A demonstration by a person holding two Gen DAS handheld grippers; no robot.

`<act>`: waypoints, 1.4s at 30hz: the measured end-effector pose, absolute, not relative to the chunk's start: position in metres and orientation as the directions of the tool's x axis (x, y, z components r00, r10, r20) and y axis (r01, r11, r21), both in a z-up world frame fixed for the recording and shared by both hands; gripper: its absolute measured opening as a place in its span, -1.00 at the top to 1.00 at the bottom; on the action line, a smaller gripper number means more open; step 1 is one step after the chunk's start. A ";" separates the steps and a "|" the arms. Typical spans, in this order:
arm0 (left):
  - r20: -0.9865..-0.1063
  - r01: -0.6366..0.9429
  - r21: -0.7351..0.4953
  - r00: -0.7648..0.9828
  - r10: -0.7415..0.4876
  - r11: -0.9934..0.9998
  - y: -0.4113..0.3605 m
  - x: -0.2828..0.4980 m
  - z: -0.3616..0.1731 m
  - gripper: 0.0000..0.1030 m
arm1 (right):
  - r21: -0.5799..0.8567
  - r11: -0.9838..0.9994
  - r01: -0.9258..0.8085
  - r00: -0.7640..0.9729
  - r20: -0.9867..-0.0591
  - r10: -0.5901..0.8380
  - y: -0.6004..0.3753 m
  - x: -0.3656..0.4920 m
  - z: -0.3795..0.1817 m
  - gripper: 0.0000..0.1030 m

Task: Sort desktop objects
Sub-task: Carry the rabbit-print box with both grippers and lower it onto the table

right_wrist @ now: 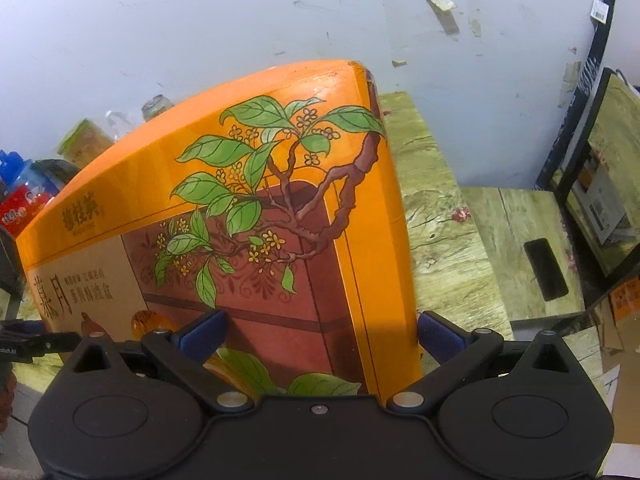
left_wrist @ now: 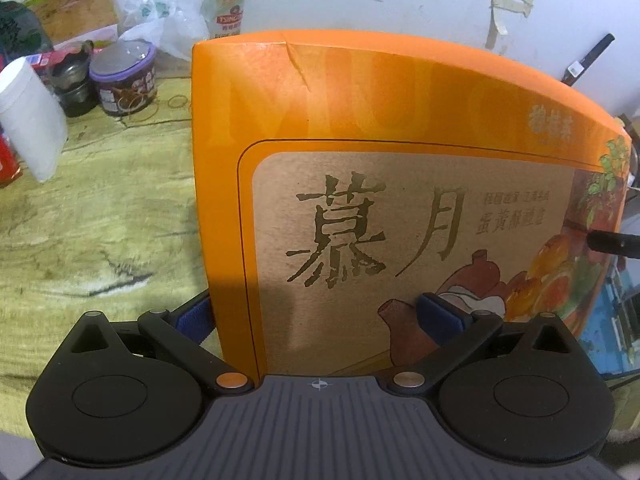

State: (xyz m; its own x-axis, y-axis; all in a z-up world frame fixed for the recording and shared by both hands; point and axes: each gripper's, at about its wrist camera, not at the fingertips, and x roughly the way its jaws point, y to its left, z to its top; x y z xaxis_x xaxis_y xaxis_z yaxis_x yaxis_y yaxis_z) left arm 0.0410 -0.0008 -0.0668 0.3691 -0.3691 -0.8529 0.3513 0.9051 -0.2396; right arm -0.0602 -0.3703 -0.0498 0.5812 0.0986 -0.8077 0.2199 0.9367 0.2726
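A large orange gift box (left_wrist: 360, 92) with gold characters and a leafy branch print (right_wrist: 280, 152) fills both views, its far edge raised toward the white wall above the wood-grain table (left_wrist: 100, 220). My left gripper (left_wrist: 316, 316) clamps its left end: one blue pad presses the printed face, and the other sits behind the orange side. At the box's right end, my right gripper (right_wrist: 320, 336) is shut on it the same way, pads on either side. The table under the box is hidden.
Back left stand a beer can (left_wrist: 226, 4), a purple-lidded tub (left_wrist: 124, 80), a white cylinder (left_wrist: 30, 120), a red can (left_wrist: 8, 160), a plastic bag (left_wrist: 160, 20) and a carton (left_wrist: 76, 4). On the right, a lower side table (right_wrist: 516, 208) carries a flat black object (right_wrist: 546, 270).
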 end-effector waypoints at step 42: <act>-0.879 0.353 -0.290 0.268 -0.393 0.890 -0.020 0.125 -0.107 -0.99 | 0.236 0.915 0.326 0.450 -0.890 0.069 -0.401 0.037 -0.094 -0.99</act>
